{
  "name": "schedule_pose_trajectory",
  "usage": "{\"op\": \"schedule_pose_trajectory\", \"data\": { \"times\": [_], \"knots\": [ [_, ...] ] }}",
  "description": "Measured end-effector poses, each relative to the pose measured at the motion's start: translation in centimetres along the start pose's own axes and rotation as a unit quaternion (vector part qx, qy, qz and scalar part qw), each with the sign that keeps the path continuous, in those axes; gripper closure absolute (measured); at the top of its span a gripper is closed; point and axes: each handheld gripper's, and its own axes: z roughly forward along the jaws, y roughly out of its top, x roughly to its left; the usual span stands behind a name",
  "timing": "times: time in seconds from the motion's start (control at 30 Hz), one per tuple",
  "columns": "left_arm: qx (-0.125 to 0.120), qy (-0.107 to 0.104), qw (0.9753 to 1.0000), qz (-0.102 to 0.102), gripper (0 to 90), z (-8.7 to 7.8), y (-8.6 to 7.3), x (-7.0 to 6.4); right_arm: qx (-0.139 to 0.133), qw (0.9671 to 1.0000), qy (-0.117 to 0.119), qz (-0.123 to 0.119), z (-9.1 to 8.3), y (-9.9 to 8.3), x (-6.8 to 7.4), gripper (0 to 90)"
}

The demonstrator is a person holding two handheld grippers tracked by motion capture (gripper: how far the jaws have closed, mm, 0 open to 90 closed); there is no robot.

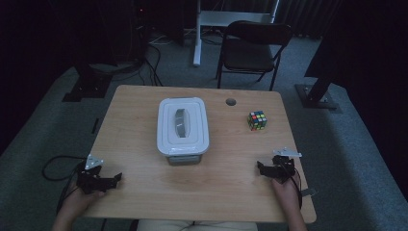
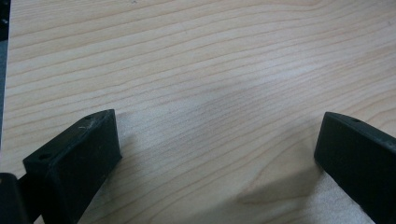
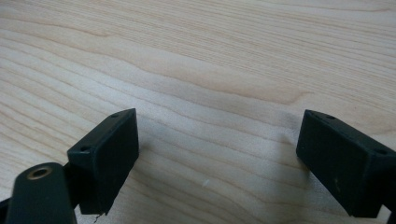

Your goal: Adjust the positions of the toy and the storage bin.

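Left gripper (image 1: 117, 177) lower left on table (image 1: 144, 192), jaws wide apart, empty. Right gripper (image 1: 260, 166) lower right, jaws apart, empty. Lidded box (image 1: 183, 126) centre, puzzle cube (image 1: 257, 120) right of it.

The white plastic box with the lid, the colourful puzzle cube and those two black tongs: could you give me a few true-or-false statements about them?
1. The white plastic lidded box stands closed mid-table. True.
2. The multicoloured puzzle cube sits on the box. False: it rests on the light wooden table, apart, to the box's right.
3. The left tongs are open and hold nothing. True.
4. The right tongs grip the cube. False: they are open, near the table's front edge.
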Motion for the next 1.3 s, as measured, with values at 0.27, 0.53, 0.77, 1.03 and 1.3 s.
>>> {"op": "schedule_pose_trajectory", "data": {
  "times": [0.27, 0.53, 0.77, 1.03, 1.3],
  "knots": [
    [-0.007, 0.002, 0.9997, -0.021, 0.8, 0.08, 0.12, 0.03, -0.002, 1.0000, 0.004, -0.001, -0.10, -0.08, -0.16, 13.5],
    [-0.010, -0.029, 0.9995, 0.001, 0.7, 0.11, 0.16, 0.16, -0.003, 0.9999, 0.013, -0.001, -0.21, -0.17, -0.28, 12.8],
    [-0.003, -0.013, 0.9998, 0.013, 0.8, 0.25, 0.23, -0.27, -0.006, 0.9998, 0.020, 0.007, -0.28, -0.21, -0.49, 12.7],
    [-0.003, -0.016, 0.9998, 0.013, 0.8, 0.24, 0.25, -0.21, 0.001, 1.0000, 0.006, -0.006, -0.07, -0.06, -0.09, 12.1],
    [0.003, -0.020, 0.9996, 0.022, 0.8, 0.15, 0.30, -0.22, 0.001, 1.0000, 0.002, 0.000, 0.01, 0.03, 0.07, 11.9]
  ]
}}
